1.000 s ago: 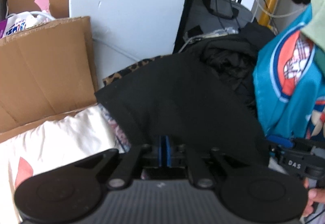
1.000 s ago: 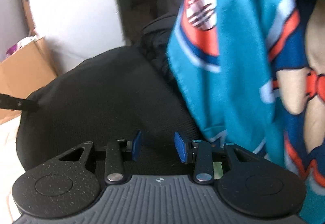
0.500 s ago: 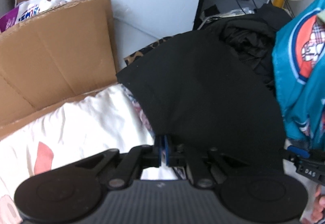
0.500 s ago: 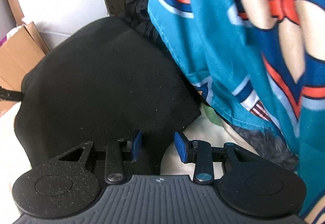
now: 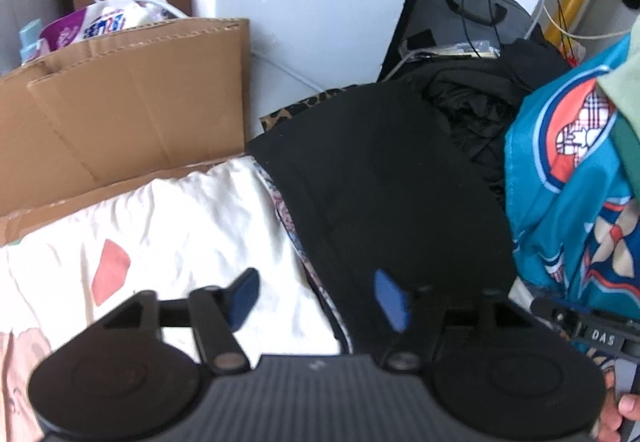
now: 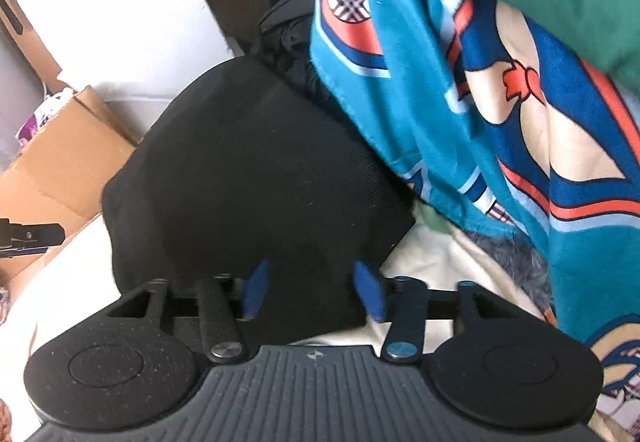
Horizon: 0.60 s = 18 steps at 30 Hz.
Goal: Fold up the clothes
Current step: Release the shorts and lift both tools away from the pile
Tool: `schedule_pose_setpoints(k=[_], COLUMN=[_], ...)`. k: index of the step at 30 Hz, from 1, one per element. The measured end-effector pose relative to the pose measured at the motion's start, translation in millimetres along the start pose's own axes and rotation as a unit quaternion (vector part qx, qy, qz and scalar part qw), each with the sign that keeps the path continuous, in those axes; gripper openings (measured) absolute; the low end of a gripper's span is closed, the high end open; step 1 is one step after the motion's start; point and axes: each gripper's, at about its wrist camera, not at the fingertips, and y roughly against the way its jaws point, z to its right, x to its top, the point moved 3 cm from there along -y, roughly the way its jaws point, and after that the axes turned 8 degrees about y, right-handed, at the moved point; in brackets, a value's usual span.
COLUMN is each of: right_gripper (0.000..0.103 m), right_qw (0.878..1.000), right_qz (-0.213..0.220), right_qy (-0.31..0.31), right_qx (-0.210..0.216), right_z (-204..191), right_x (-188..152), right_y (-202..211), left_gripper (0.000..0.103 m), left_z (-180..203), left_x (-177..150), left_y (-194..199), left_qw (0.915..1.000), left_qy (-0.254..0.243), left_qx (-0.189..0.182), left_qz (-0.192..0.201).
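Left wrist view had the left gripper (image 5: 316, 298) spread wide, both blue pads bare and clamped on nothing. The black garment (image 5: 384, 193) lay flat just ahead of it and off toward its right pad, its left hem running away from the jaws in a long slant. That hem passed between the two pads, so the left pad hung over the pale bedsheet (image 5: 172, 226) and the right pad over black cloth. The garment's long axis ran roughly straight out from the jaws, toward a heap of dark clothes (image 5: 476, 101) beyond.

From the right wrist view, the right gripper (image 6: 314, 292) was open too, holding nothing, with the same black garment (image 6: 248, 177) filling the space dead ahead and reaching in between its pads. Its near right corner sat just past the right pad, where the cloth gave way to cream bedding. A teal printed cloth (image 6: 500, 113) hung close on the far right side, overlapping the garment's far edge.

By my judgement both grippers stood at the near edge, each by its own corner; the piece looked smooth and squared, whether folded once or laid out for folding I could not tell.
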Motion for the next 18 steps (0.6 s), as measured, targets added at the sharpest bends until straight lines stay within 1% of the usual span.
schedule_pose_setpoints(k=[1,3,4,6,9,13,18], right_gripper=[0.071,0.084,0.087,0.097,0.102,0.102,0.102], right_qw=[1.0,1.0,1.0,0.999,0.999,0.998,0.997], right_qz=[-0.003,-0.012,-0.017,-0.026,-0.035,-0.054,-0.071], right_qy=[-0.003,0.001,0.001,0.003,0.0,0.005,0.007], right_qx=[0.002,0.007,0.013,0.024,0.027,0.028,0.035], right_z=[-2,-10,-13,-21,-30,-39,-47], right_x=[2,6,9,13,20,33,49], right_y=[4,15,20,30,48,68,98], left_gripper=[0.079,0.085,0.085,0.086,0.094,0.098,0.1], left_z=[0,1,1,1,-2,-10,-21], left_x=[0,-2,-2,-4,-7,-9,-12], left_y=[4,13,18,31,51,83,129], left_qw=[1.0,0.9998,0.9997,0.9996,0.9992,0.9982,0.9957], left_qy=[0.003,0.006,0.009,0.015,0.025,0.041,0.071], left_qx=[0.004,0.014,0.015,0.012,0.021,0.038,0.057], left_qz=[-0.003,-0.012,-0.017,-0.023,-0.024,-0.021,-0.019])
